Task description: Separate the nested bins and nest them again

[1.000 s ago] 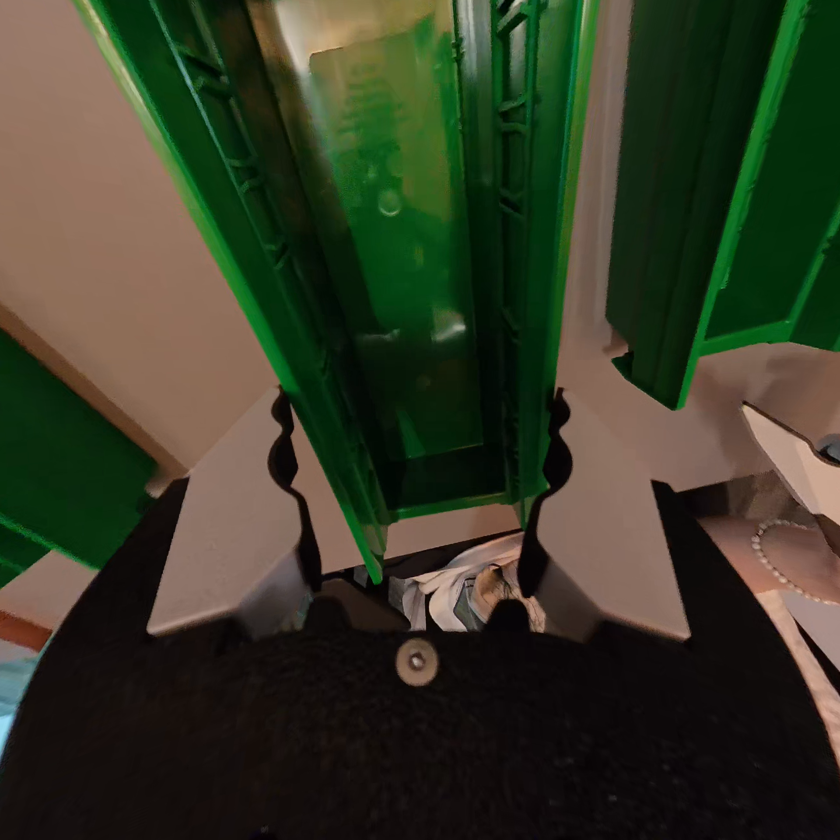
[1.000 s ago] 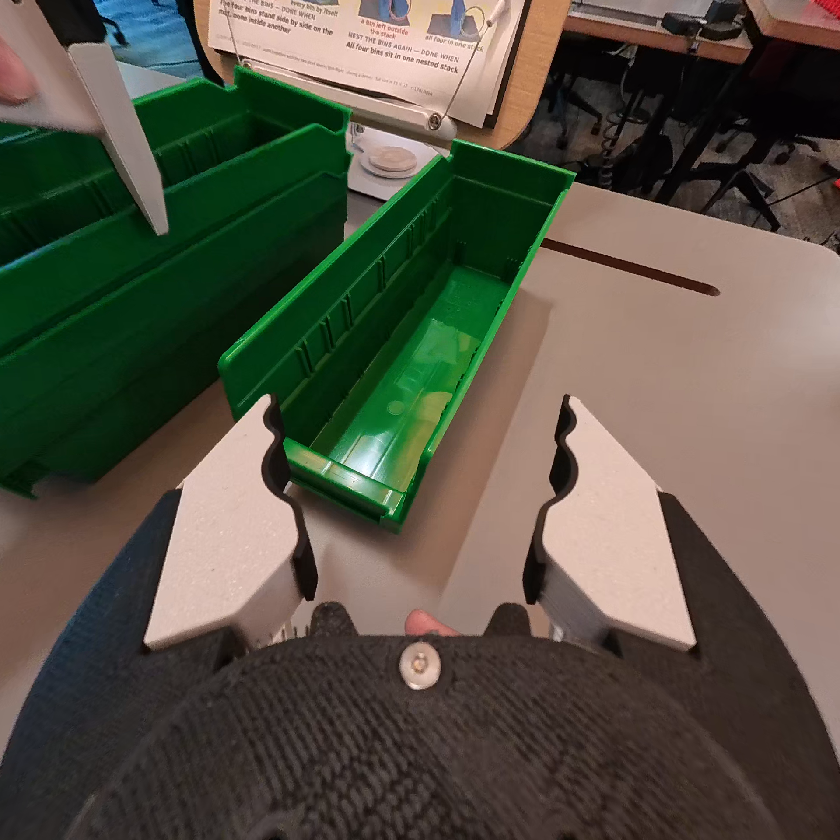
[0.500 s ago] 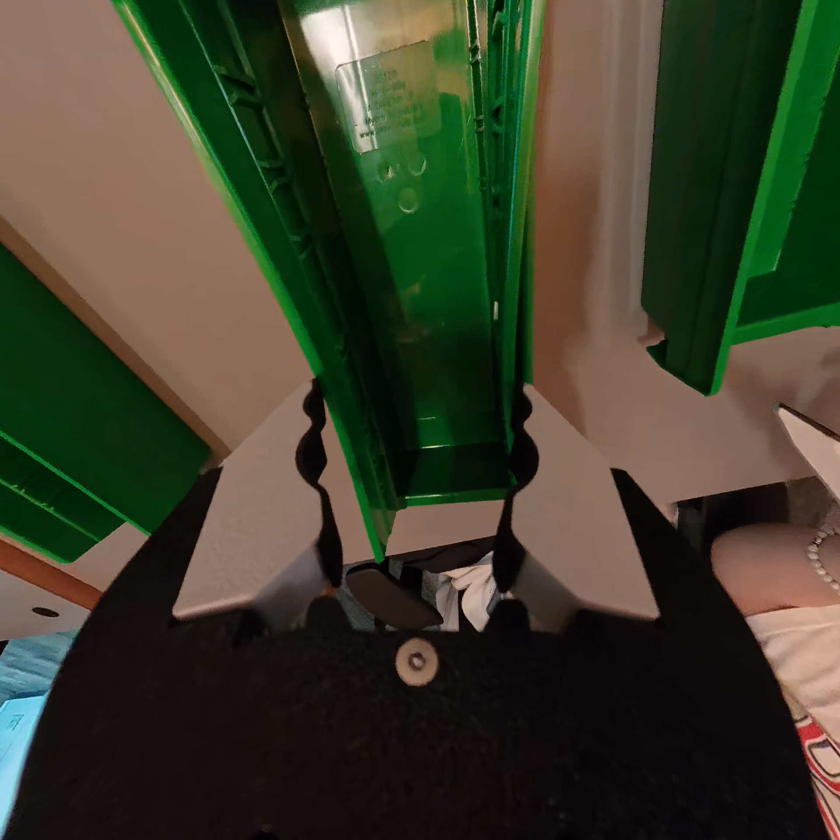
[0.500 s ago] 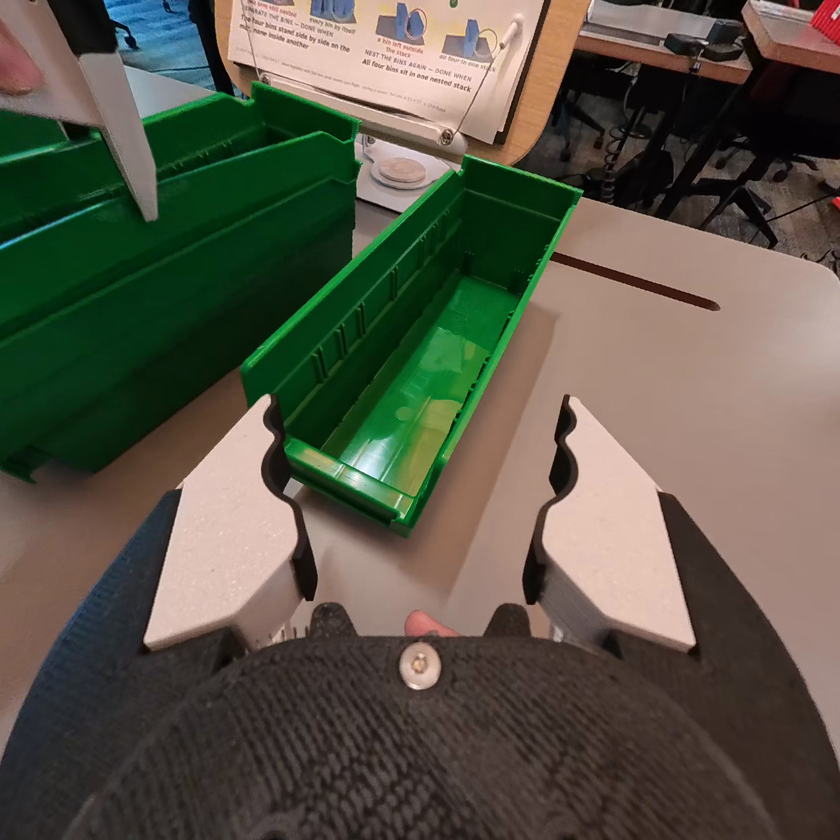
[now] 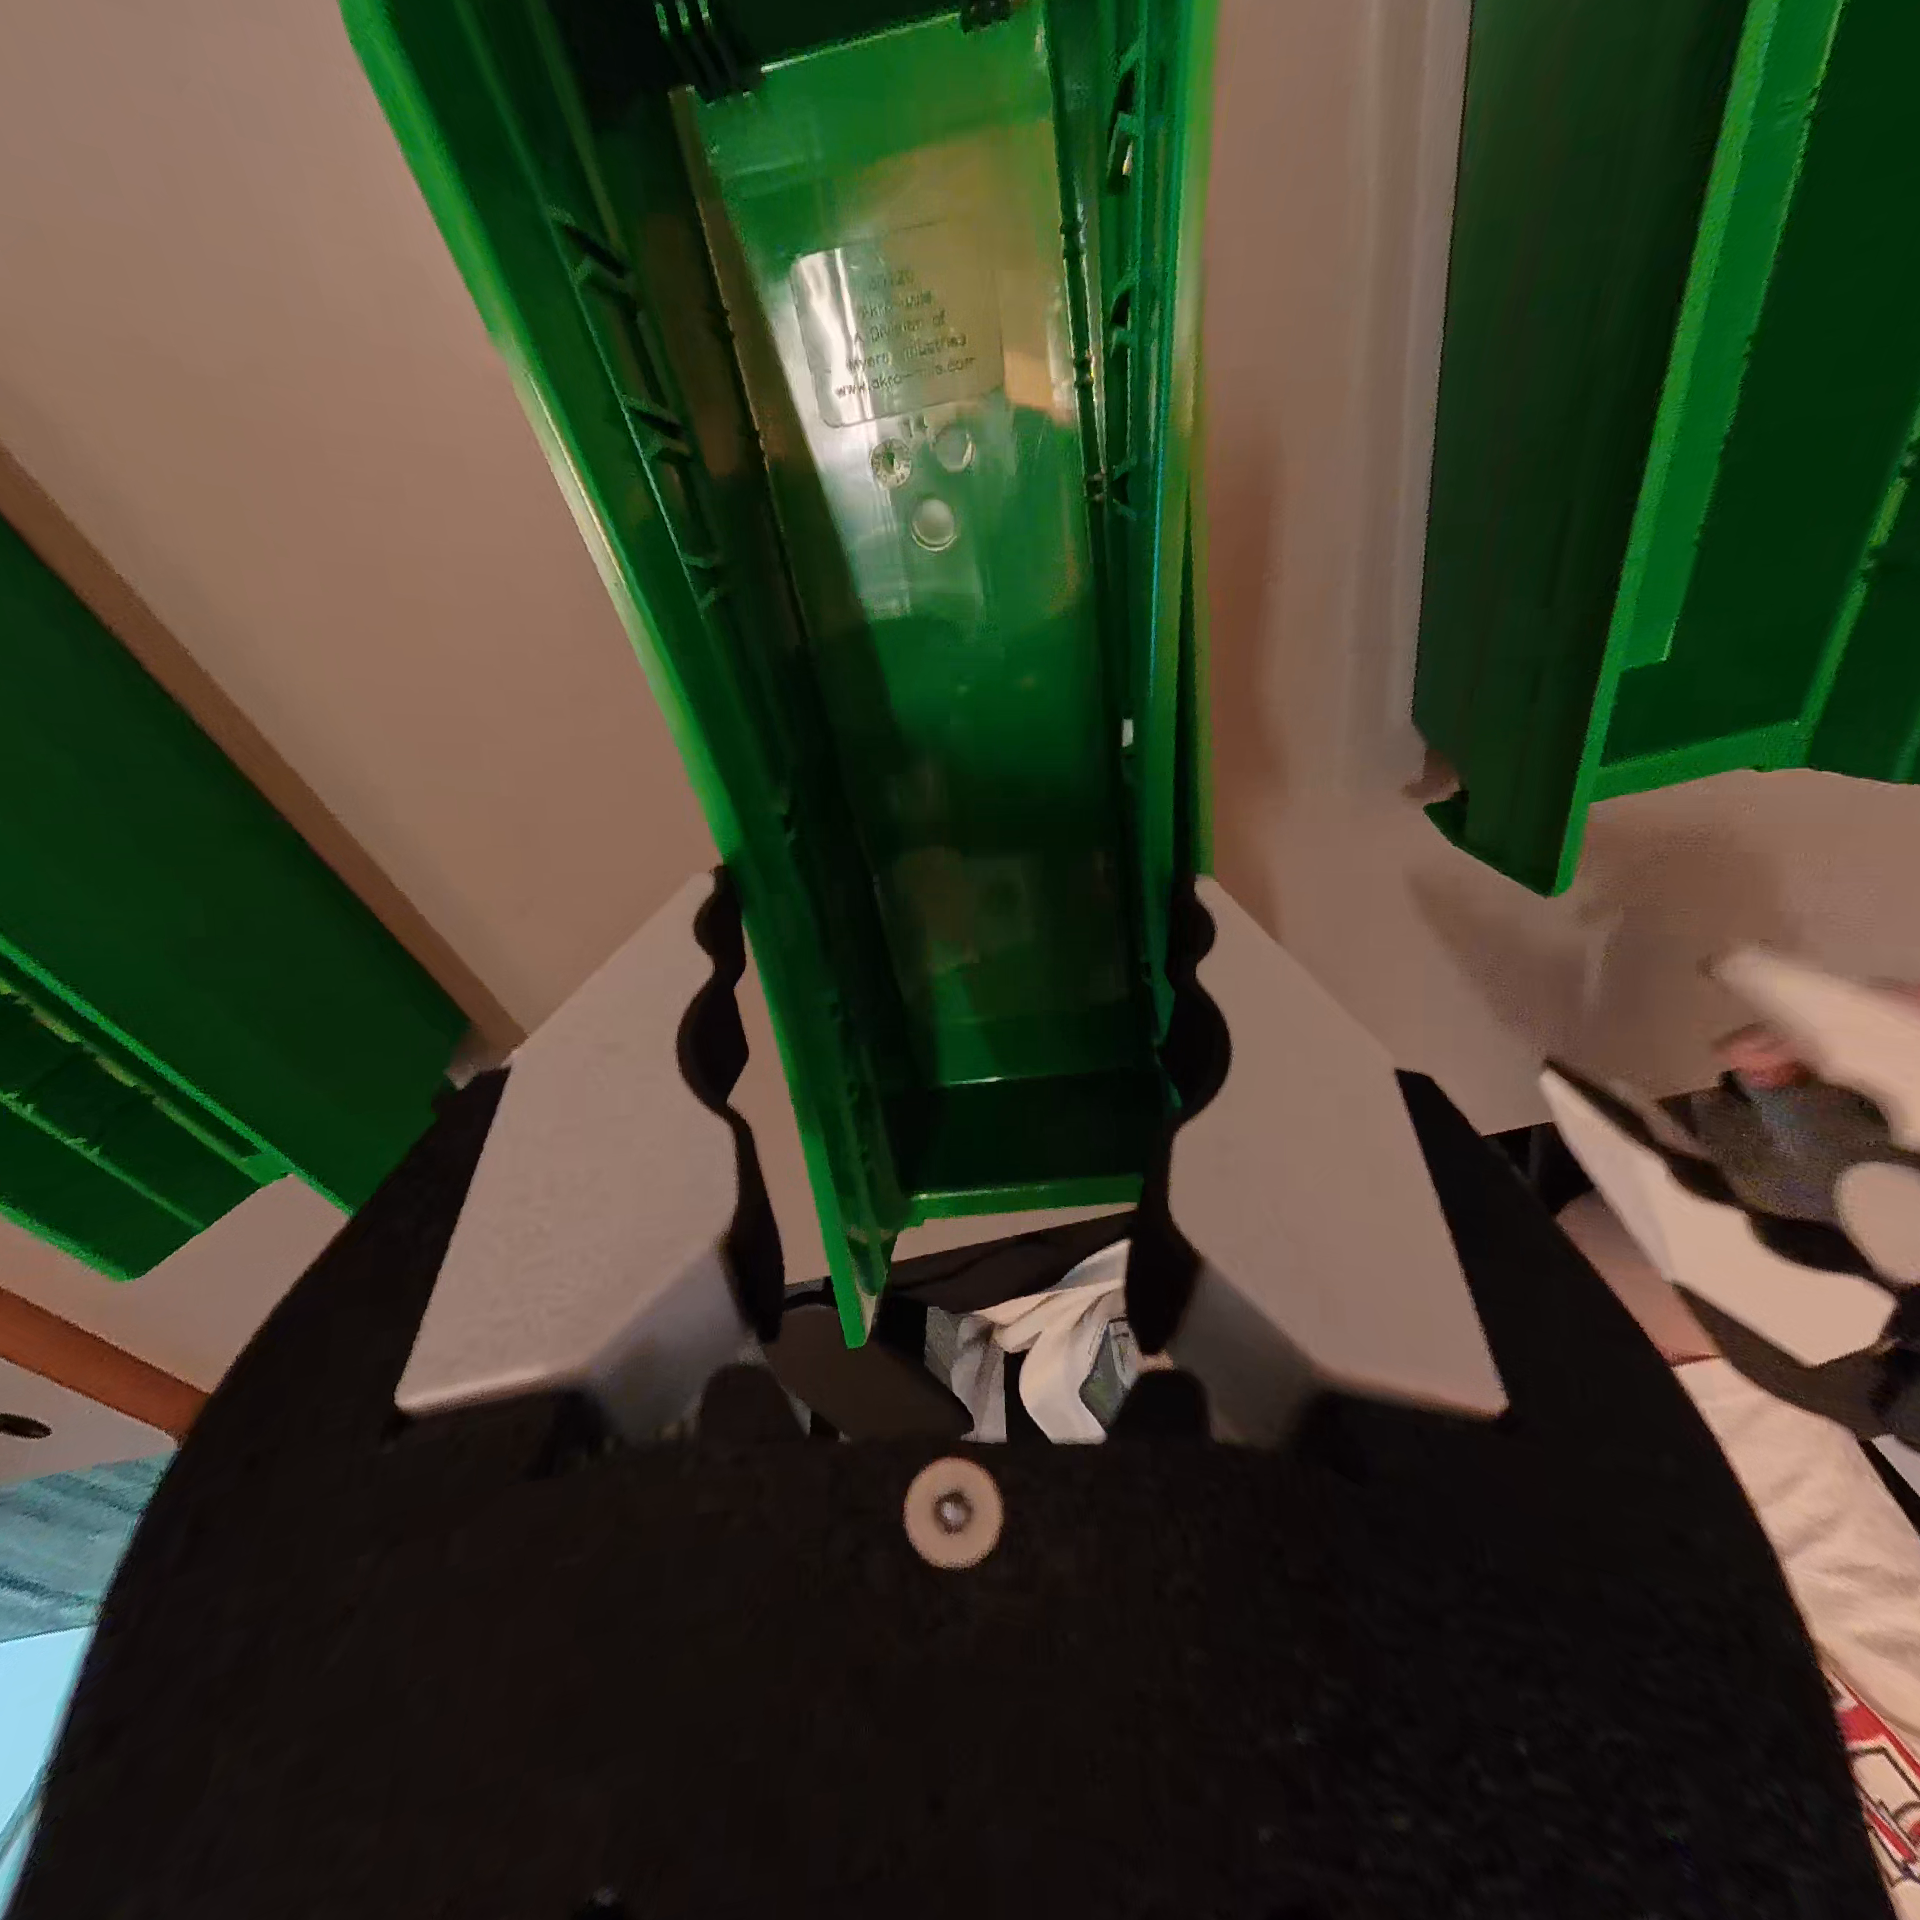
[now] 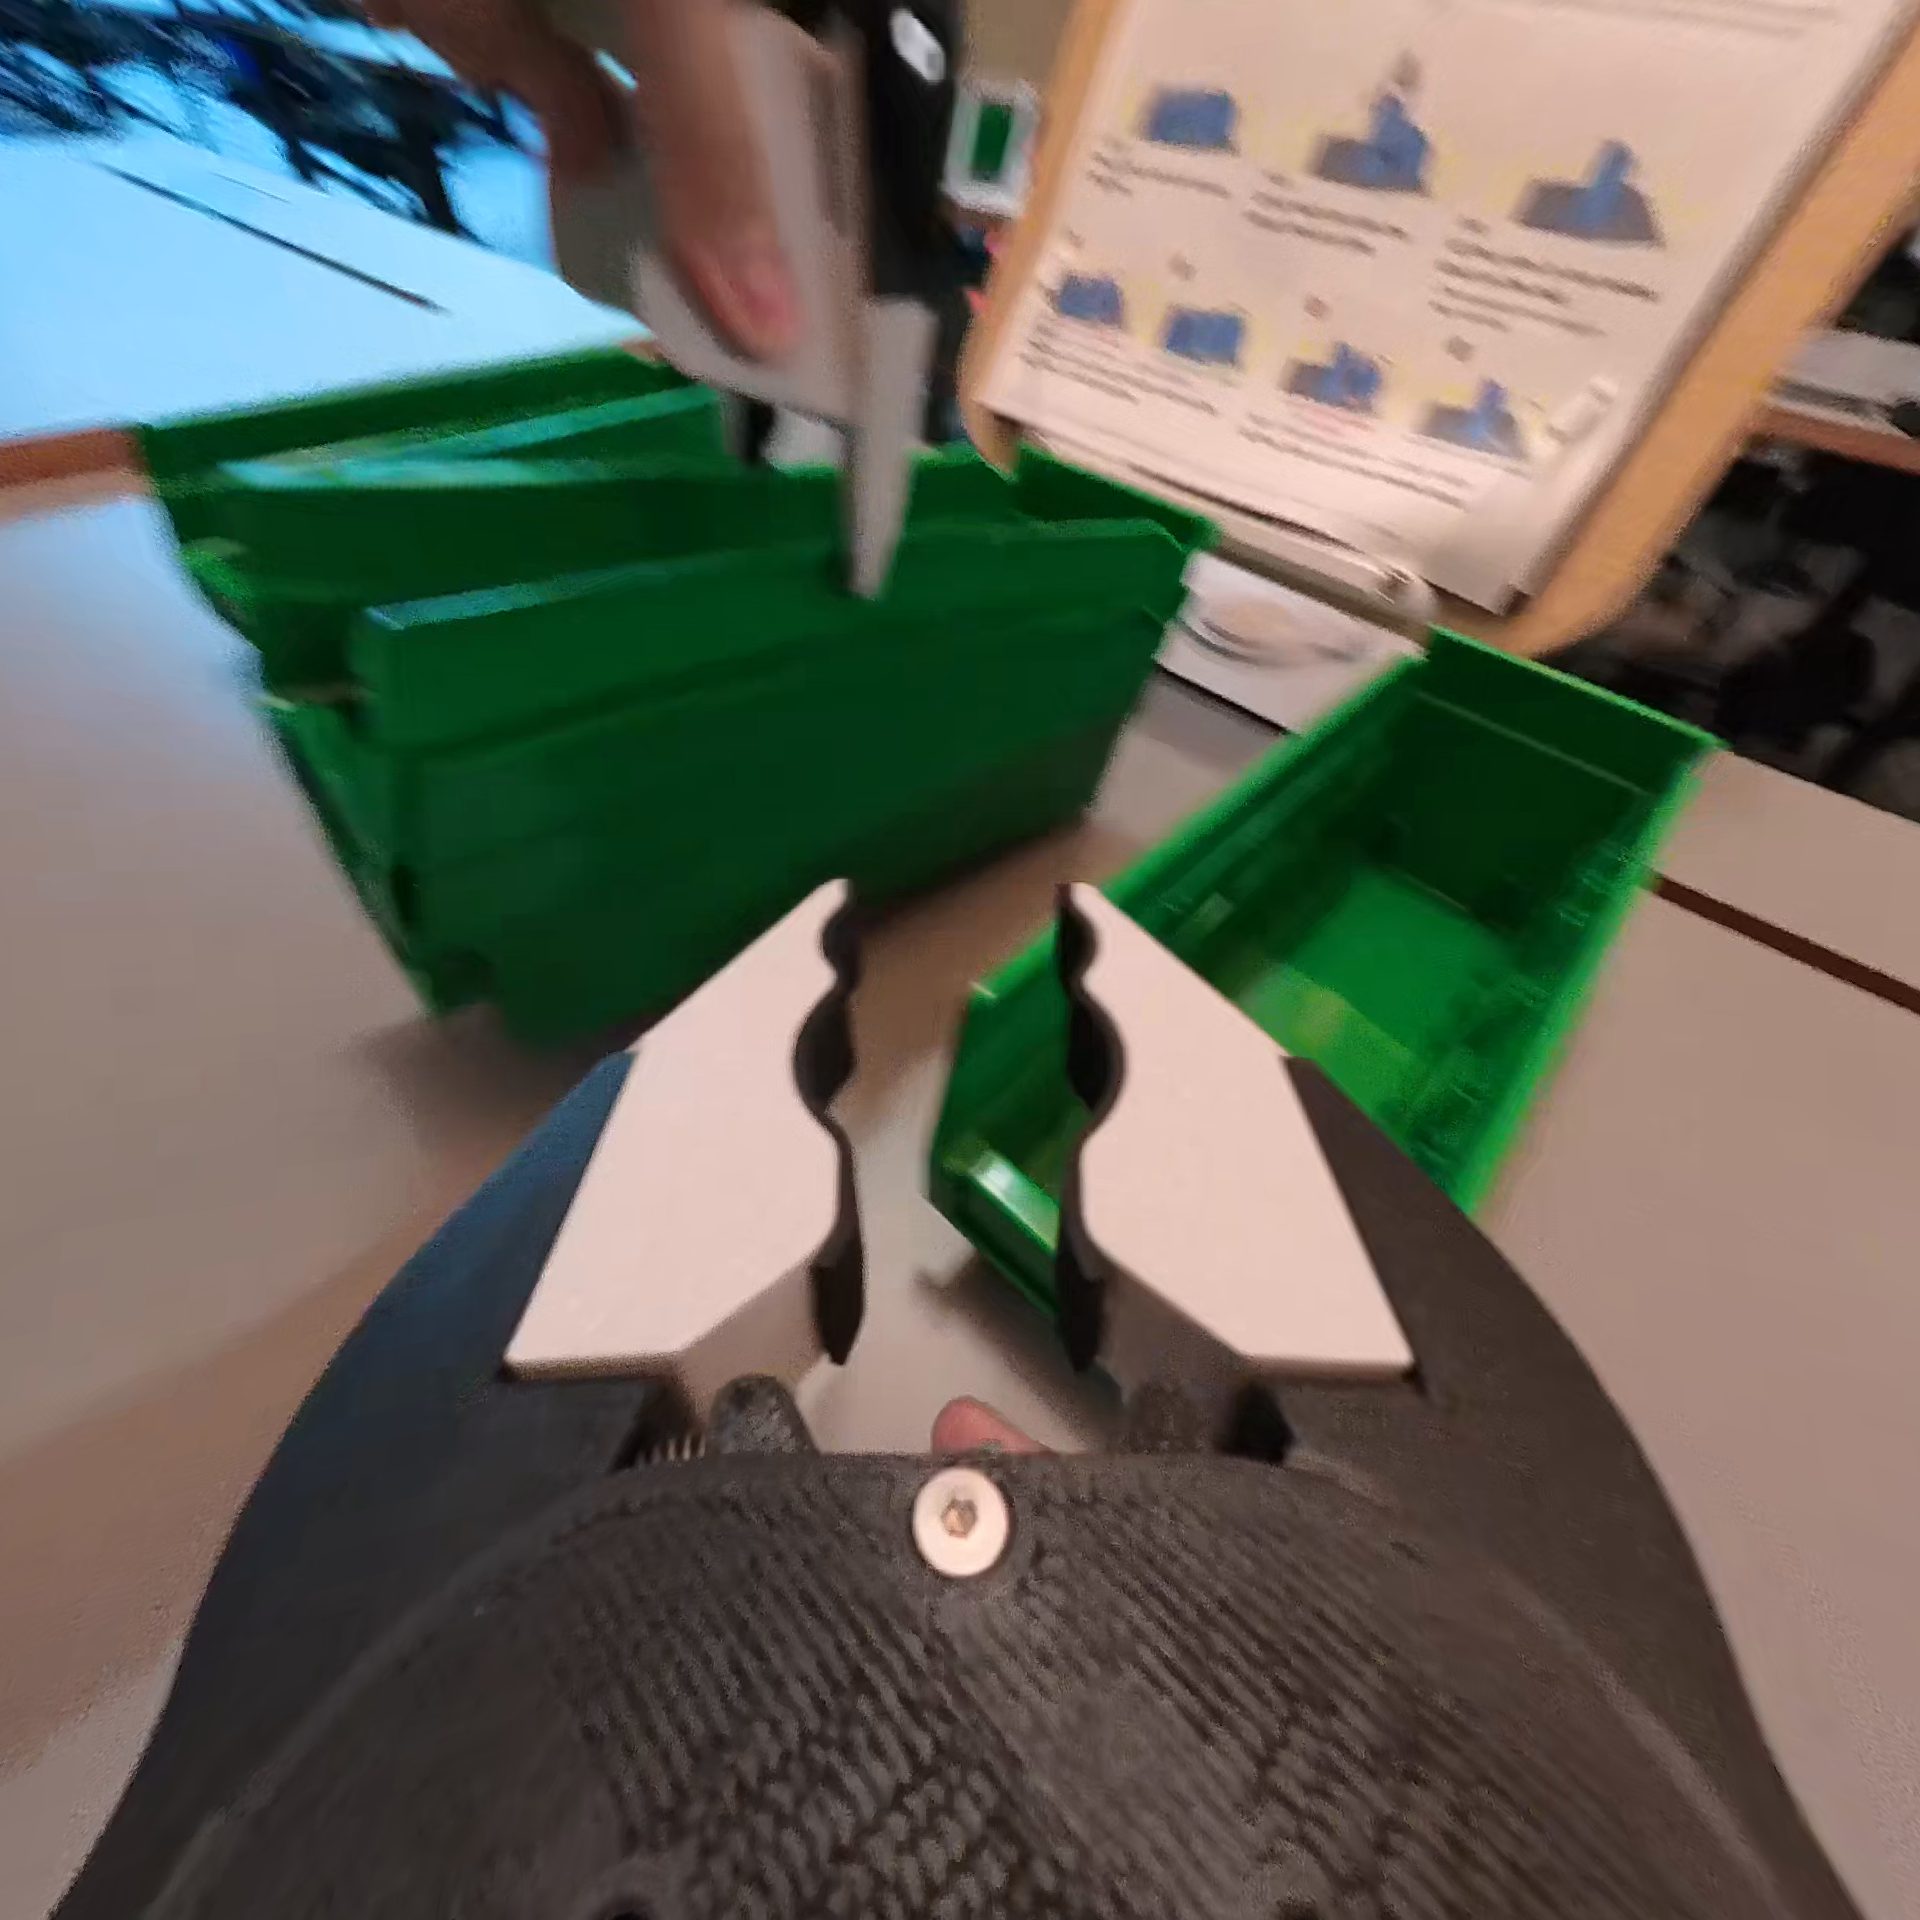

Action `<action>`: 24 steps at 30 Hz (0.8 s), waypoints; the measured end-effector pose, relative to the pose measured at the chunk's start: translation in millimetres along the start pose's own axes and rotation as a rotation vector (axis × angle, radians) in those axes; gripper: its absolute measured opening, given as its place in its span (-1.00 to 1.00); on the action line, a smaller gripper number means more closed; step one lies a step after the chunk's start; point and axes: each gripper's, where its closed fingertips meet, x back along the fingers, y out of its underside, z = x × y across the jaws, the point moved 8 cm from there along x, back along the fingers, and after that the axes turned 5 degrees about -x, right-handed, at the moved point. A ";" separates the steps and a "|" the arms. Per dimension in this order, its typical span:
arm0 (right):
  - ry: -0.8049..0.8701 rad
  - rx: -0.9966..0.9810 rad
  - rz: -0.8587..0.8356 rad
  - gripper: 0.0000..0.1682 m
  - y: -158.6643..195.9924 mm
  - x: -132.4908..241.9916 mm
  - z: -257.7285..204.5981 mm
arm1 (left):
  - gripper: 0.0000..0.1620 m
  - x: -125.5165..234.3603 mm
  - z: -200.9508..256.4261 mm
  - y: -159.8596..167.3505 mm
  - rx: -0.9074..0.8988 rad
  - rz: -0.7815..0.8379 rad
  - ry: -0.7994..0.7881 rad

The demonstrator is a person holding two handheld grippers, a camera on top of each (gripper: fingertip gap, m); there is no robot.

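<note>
A stack of nested green bins [image 6: 727,790] stands on the beige table [image 6: 156,987]. My left gripper [image 5: 951,914] points down over one end of the top bin [image 5: 935,675], with a finger outside each side wall and the jaws closed in on it. From the side its finger [image 6: 873,499] reaches the top bin's near wall [image 6: 727,644]. A single green bin [image 6: 1403,935] stands empty to the right and also shows in the left wrist view [image 5: 1621,416]. My right gripper [image 6: 954,899] hangs empty over the table between stack and single bin, jaws narrowed but apart.
Another green bin [image 5: 156,883] lies left of the stack, and shows behind it in the right wrist view [image 6: 436,426]. A wooden board with an instruction sheet [image 6: 1403,260] stands at the back, with a round white object [image 6: 1278,623] at its foot. A person's hand [image 6: 707,208] holds the left gripper.
The left jaws have closed in on the top bin's walls. The right gripper has swung left, away from the single bin and toward the stack, and its jaws have narrowed by more than half.
</note>
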 end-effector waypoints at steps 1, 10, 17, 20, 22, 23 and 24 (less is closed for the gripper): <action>-0.056 -0.007 0.044 -0.77 -3.0 -4.2 -10.6 | 0.01 -2.9 0.1 0.9 0.001 -0.005 0.008; 0.016 0.215 0.145 -1.00 -0.3 -44.5 -66.8 | 0.02 -10.8 7.5 3.7 -0.003 0.000 0.048; 0.031 0.378 0.050 -1.00 10.4 -55.4 -71.5 | 0.01 -11.6 9.6 9.3 -0.015 -0.019 0.031; 0.080 0.492 0.039 -1.00 12.8 -56.4 -79.9 | 0.01 -8.5 7.8 8.4 -0.013 -0.012 -0.006; 0.066 0.516 0.020 -1.00 13.2 -57.1 -86.1 | 0.01 -5.4 8.2 8.8 -0.035 -0.027 -0.042; 0.077 0.528 0.019 -1.00 13.5 -57.6 -87.4 | 0.01 -3.9 8.5 8.7 -0.040 -0.028 -0.053; 0.092 0.545 0.021 -1.00 13.9 -58.1 -88.0 | 0.01 -2.6 9.0 8.6 -0.040 -0.029 -0.060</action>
